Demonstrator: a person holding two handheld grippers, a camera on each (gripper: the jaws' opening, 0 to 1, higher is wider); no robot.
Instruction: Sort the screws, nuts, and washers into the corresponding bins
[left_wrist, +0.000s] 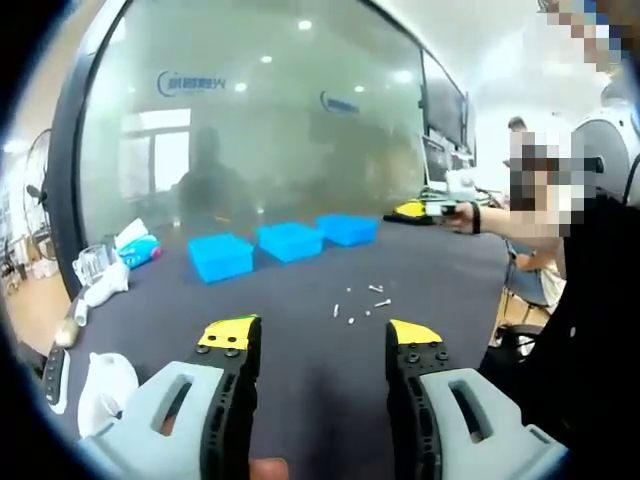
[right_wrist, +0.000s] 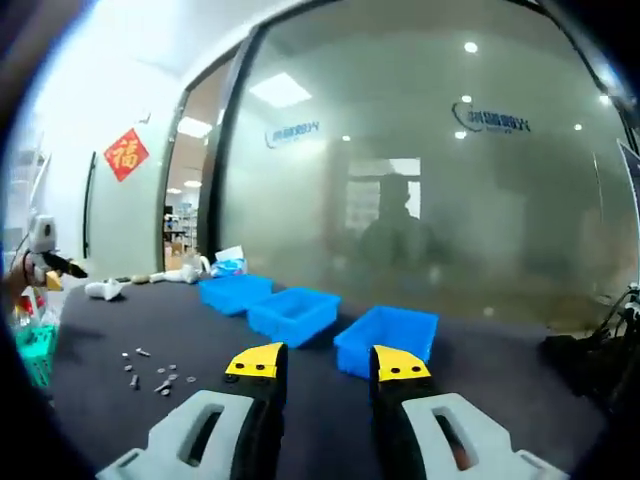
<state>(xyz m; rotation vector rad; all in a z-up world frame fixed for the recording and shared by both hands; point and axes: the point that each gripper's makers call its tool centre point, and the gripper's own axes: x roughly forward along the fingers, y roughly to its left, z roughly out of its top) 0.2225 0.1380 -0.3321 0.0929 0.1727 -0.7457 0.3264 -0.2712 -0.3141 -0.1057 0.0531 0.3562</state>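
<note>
Small pale screws, nuts and washers (left_wrist: 360, 305) lie scattered on the dark table (left_wrist: 300, 350), a short way ahead of my left gripper (left_wrist: 322, 335). Its yellow-tipped jaws stand wide apart with nothing between them. Three blue bins (left_wrist: 290, 241) sit in a row beyond the parts, by the glass wall. In the right gripper view the same bins (right_wrist: 294, 313) lie straight ahead, and the loose parts (right_wrist: 150, 372) are low on the left. My right gripper (right_wrist: 328, 364) is open and holds nothing, hovering above the table in front of the nearest bin (right_wrist: 387, 340).
A white object (left_wrist: 105, 385), a glass cup (left_wrist: 92, 265) and a tissue pack (left_wrist: 140, 248) sit along the table's left side. A person (left_wrist: 590, 300) stands close on the right, one arm stretched over the far edge. A green basket (right_wrist: 35, 355) is at the left.
</note>
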